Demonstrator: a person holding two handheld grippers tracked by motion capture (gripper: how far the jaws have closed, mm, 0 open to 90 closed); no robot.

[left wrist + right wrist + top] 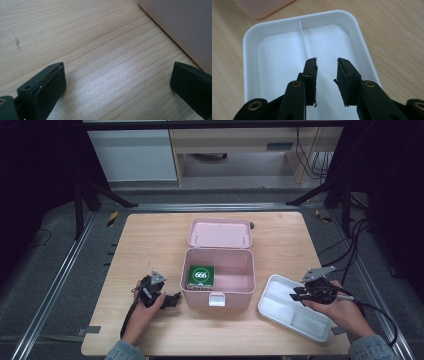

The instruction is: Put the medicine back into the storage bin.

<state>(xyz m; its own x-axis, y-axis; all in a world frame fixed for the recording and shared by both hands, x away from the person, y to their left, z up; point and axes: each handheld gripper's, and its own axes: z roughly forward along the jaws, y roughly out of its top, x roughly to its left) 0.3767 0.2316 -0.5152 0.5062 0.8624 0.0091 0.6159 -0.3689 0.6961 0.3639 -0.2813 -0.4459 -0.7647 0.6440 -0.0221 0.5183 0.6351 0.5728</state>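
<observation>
2 grippers are in play, and the right gripper (pixel 295 295) is the one on the job: it hangs over the white tray (pixel 272 312) at the bench's (pixel 150 235) right front, pointing toward the bench middle. From its own camera the right gripper (pixel 327 60) sits directly above the tray (pixel 252 40), over the thin divider rib (pixel 303 37) that splits the tray into compartments. Its jaws stand partly apart with nothing between them, so it is released and empty. The tray itself looks bare. Its long axis runs diagonally, from near the pink box (pixel 218 275) out toward the bench's front right corner. The box sits open at bench centre, lid back, with a green 666 pack (pixel 201 275) inside on its left side. The left gripper (pixel 172 301) rests low on the bench just left of the box front, jaws spread wide on bare wood, the box wall (pixel 185 27) right beside its right jaw. My read: the left gripper is nearer the pack, while the right one owns the tray, which lies straight below it.
</observation>
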